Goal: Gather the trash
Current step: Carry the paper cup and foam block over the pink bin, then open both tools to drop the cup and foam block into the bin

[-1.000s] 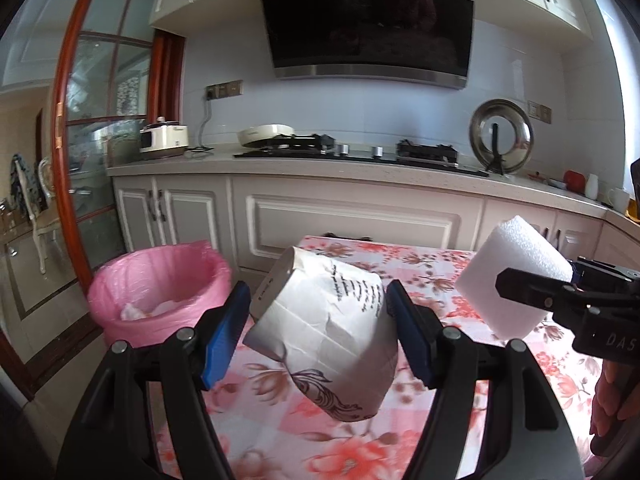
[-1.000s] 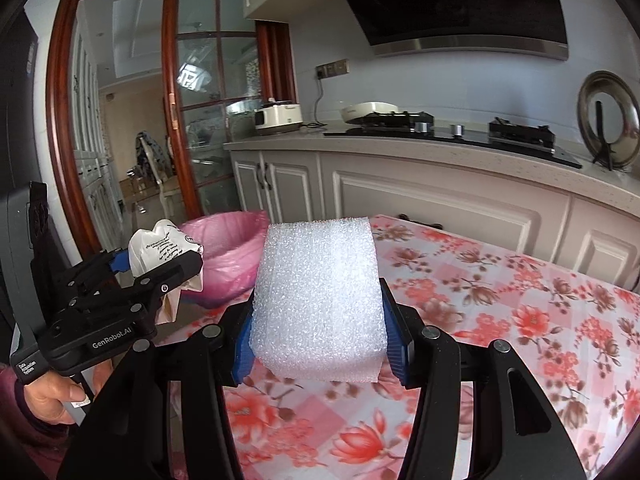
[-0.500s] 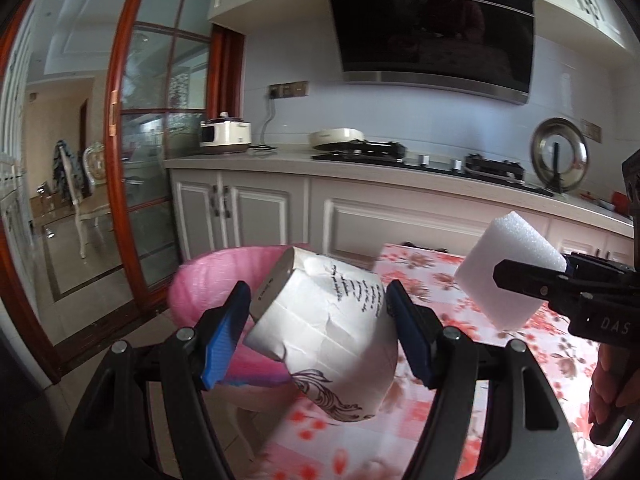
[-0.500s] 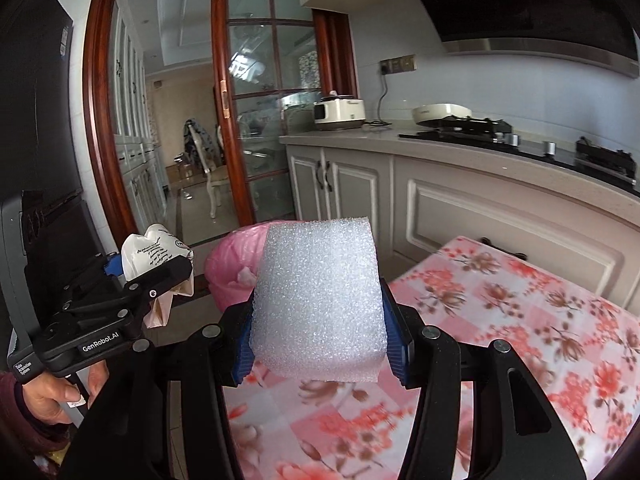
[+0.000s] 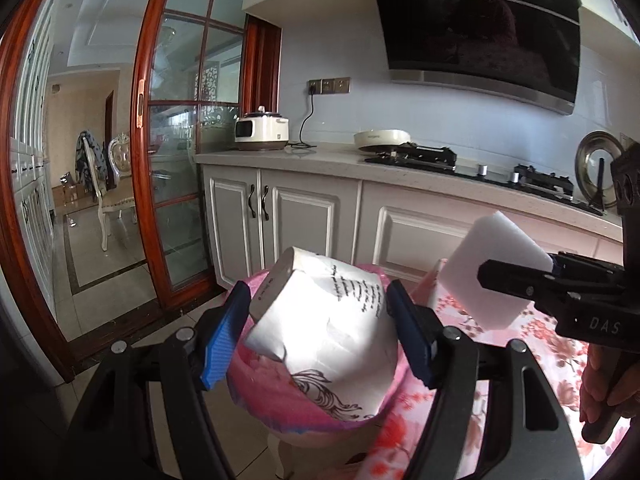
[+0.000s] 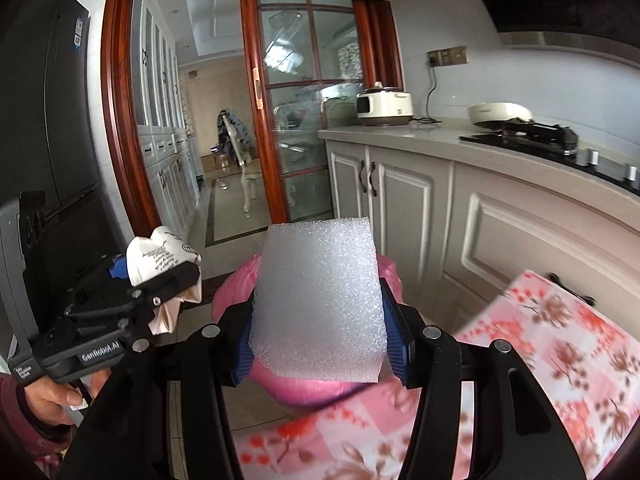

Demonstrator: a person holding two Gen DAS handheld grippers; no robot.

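Crumpled paper cup (image 5: 324, 332): white, printed, already dented along one side, clamped crosswise between the blue pads of the left gripper (image 5: 320, 332). It sits in the air above the pink-lined trash bin (image 5: 280, 404), which stands on the floor beside the bench (image 5: 532, 340) with its floral cloth.

Foam block (image 6: 316, 300): white, open-celled, clamped by its two side faces in the right gripper (image 6: 320, 320). Its jaws press on the block, and it likewise sits over the pink liner of the bin.

Handling, judged from appearance:
- Cup: very light, thin-walled, yields under pressure. The crushed body gives the pads flat areas to bear on; the rolled rim is the stiffest part. Not fragile in any way that matters for disposal.
- Foam: very light, springy, rough enough to resist slipping. Take it across opposite flat faces, near mid-height.

Both items are likely to drop slowly and drift, and the foam may cling briefly to a pad, so release should occur well inside the bin's rim.
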